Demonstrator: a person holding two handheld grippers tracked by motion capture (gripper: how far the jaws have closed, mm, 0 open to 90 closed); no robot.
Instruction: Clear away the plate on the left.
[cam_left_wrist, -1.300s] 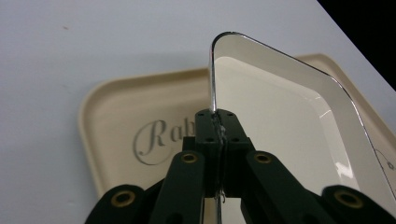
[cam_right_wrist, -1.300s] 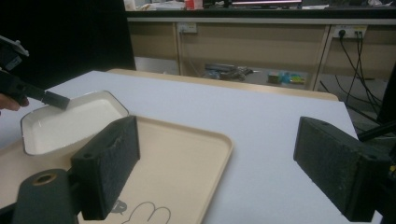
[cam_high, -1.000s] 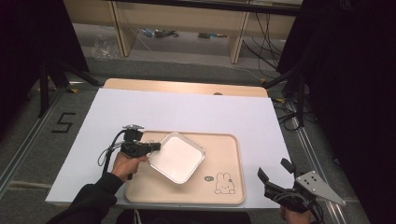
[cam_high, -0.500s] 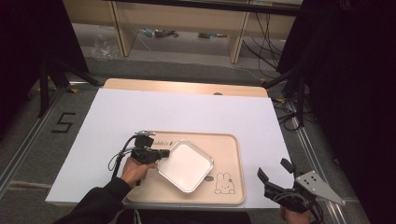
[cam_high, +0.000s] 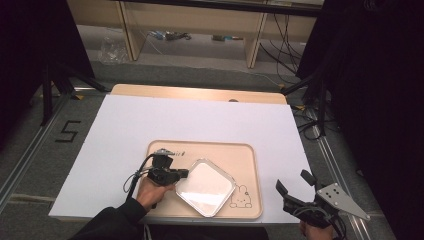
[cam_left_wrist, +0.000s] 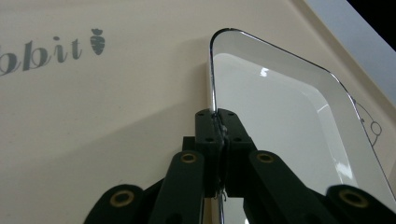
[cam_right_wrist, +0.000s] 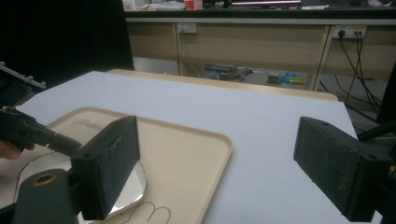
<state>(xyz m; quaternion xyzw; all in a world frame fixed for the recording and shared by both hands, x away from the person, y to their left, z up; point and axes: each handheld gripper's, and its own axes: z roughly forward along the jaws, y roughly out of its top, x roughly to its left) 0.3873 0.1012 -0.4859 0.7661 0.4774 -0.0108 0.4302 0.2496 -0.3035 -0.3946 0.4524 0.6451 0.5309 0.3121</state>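
Left gripper (cam_high: 172, 174) first: its jaws are clenched on the rim of the dish (cam_high: 205, 187), and in the left gripper view the two black jaws meet tight on the thin metal edge of the dish (cam_left_wrist: 285, 126), gripper (cam_left_wrist: 217, 122) pinching right at the near side. The dish runs away from the jaws, white and glossy inside, rounded corners, and it sits on the tray (cam_high: 245, 157). The left hand (cam_high: 150, 192) wraps the gripper's handle, a dark sleeve (cam_high: 112, 225) behind it, and a cable (cam_high: 136, 175) loops off to the side.

Beyond the jaws, the tray (cam_left_wrist: 93, 102) carries grey lettering (cam_left_wrist: 46, 53) with a little carrot mark, off to one side of the dish. A line-drawn rabbit (cam_high: 240, 197) sits on the tray past the dish's far corner.

Over to the right gripper (cam_high: 296, 192): jaws released, spread wide, hanging off the surface's near corner, well apart from the tray. A grey plate (cam_high: 342, 200) rides on top of it. In the right gripper view its jaws stand far apart, gripper (cam_right_wrist: 219, 163), and between them lie the tray (cam_right_wrist: 187, 154) and the white surface (cam_right_wrist: 261, 121). The dish (cam_right_wrist: 126, 193) peeks out beside one jaw, with the left gripper (cam_right_wrist: 28, 130) beyond it.

Farther out, shelving (cam_high: 200, 20) and cables (cam_high: 285, 35) on the floor.
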